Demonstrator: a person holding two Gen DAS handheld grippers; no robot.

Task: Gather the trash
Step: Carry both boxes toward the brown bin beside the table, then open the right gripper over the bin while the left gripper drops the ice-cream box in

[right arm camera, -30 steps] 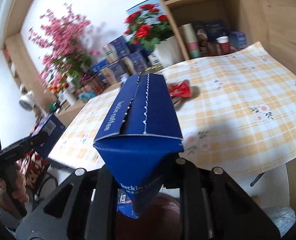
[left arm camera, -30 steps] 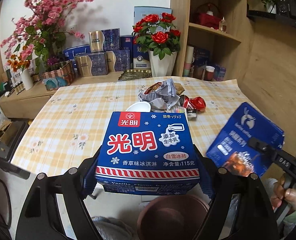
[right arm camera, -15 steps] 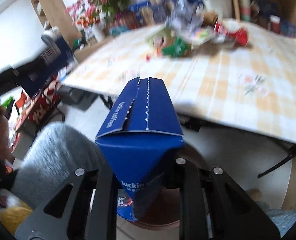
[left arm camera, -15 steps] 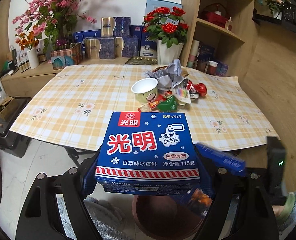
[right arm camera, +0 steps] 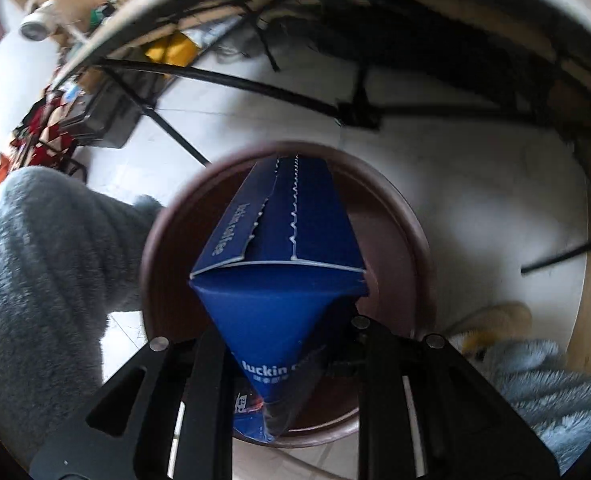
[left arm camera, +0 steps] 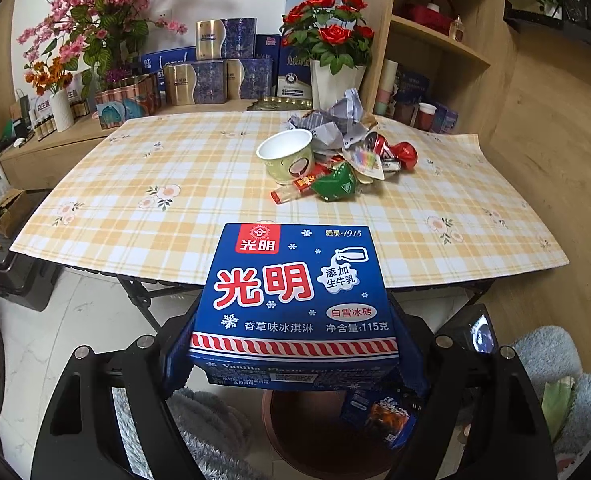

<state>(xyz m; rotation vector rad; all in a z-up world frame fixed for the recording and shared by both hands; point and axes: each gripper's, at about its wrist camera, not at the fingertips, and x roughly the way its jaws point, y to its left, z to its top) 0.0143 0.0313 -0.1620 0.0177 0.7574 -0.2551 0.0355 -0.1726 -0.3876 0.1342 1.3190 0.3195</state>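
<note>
My left gripper (left arm camera: pixel 295 344) is shut on a blue ice cream box (left arm camera: pixel 295 300) with red and white lettering, held in front of the table's near edge above a brown bin (left arm camera: pixel 315 432). My right gripper (right arm camera: pixel 287 344) is shut on a blue Luckin Coffee box (right arm camera: pixel 283 248) and points down over the brown bin's (right arm camera: pixel 395 216) opening. That coffee box (left arm camera: pixel 379 416) shows in the left wrist view inside the bin's mouth. A pile of trash lies on the table: a paper cup (left arm camera: pixel 289 160), a green wrapper (left arm camera: pixel 335 186), a crushed red can (left arm camera: pixel 391 150) and crumpled paper (left arm camera: pixel 335 120).
The table (left arm camera: pixel 175 200) has a yellow checked cloth and black folding legs (right arm camera: pixel 255 84). Behind it stand a vase of red roses (left arm camera: pixel 331 60), pink blossoms (left arm camera: pixel 95 20), gift boxes and wooden shelves (left arm camera: pixel 435 40). Grey fleece-clad legs (right arm camera: pixel 43 248) flank the bin.
My right gripper has swung down from facing the table to pointing into the bin, with the coffee box still in it. My left gripper has drawn back from the table with the ice cream box.
</note>
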